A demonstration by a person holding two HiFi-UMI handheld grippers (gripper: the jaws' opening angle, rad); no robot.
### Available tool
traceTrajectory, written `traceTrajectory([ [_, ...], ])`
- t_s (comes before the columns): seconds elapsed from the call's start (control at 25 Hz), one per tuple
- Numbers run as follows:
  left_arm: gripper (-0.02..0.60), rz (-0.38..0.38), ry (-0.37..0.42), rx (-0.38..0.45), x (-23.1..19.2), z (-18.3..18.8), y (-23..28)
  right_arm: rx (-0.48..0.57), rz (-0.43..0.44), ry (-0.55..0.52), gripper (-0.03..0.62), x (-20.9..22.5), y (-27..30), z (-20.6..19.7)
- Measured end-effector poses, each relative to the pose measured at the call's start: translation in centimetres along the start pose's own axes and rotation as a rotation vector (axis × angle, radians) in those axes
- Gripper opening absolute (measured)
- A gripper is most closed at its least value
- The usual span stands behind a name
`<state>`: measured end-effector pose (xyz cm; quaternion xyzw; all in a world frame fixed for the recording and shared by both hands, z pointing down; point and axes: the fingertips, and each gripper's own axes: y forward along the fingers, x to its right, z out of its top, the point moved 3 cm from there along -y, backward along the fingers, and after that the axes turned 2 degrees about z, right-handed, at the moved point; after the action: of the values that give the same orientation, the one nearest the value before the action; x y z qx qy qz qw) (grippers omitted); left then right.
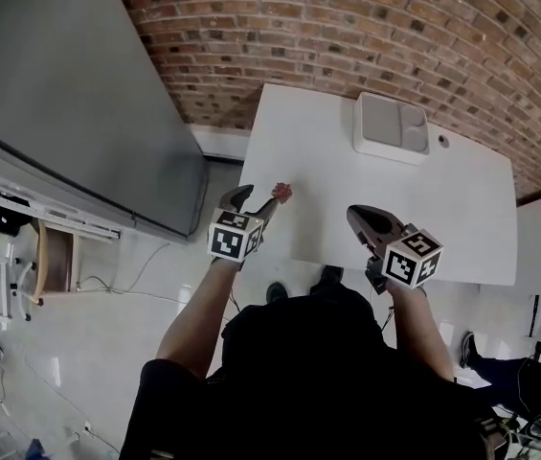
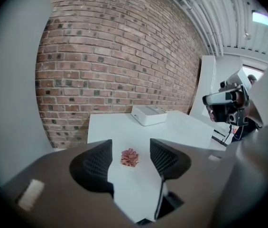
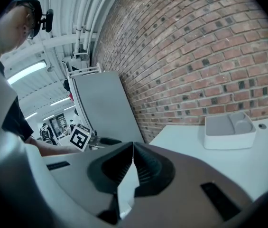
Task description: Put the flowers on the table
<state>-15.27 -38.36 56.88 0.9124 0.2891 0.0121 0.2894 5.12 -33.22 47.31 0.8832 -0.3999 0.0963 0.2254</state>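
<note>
A small pink-red flower [image 1: 281, 193] lies on the white table [image 1: 462, 209] near its front left corner. My left gripper [image 1: 256, 197] is open just short of it, with nothing between its fingers. In the left gripper view the flower [image 2: 129, 157] rests on the tabletop, framed by the gap of the open left gripper [image 2: 130, 145] and a little beyond the tips. My right gripper [image 1: 356, 217] hovers over the table's front edge to the right, shut and empty. Its jaws meet in the right gripper view [image 3: 133, 146].
A white two-compartment tray [image 1: 391, 127] sits at the table's far edge against the brick wall [image 1: 347, 27]. A large grey panel [image 1: 69, 103] stands to the left of the table. A wooden chair [image 1: 55, 257] is on the floor at left.
</note>
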Motion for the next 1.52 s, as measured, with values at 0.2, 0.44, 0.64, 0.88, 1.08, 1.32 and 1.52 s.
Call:
traceTrajectory([
  [0.2,0.22,0.01,-0.014,0.057,0.3,1.8,-2.1,0.043,-0.01,-0.03,0.012,-0.1,-1.2,1.5],
  [0.44,0.152,0.037,-0.017,0.13,2.2,4.9,-2.9,0.078,0.028,-0.049,0.012,0.9,-3.2,2.2],
  [0.64,0.104,0.023,-0.036,0.172,4.8,7.6,-2.7,0.1,0.001,-0.049,0.012,3.5,-7.3,3.0],
  [0.88,0.068,0.029,-0.03,0.207,7.4,10.6,-2.3,0.172,-0.048,-0.062,0.012,7.2,-12.1,4.3],
  [1.08,0.05,0.06,-0.017,0.224,8.3,12.6,-2.3,0.233,-0.05,-0.123,0.012,7.9,-14.0,5.7],
  [1.32,0.028,0.099,-0.02,0.239,8.8,13.3,-2.8,0.274,-0.057,-0.096,0.012,8.8,-14.8,6.1],
  [1.52,0.018,0.12,-0.021,0.253,8.9,13.6,-3.0,0.302,-0.056,-0.133,0.012,8.3,-13.8,7.9],
])
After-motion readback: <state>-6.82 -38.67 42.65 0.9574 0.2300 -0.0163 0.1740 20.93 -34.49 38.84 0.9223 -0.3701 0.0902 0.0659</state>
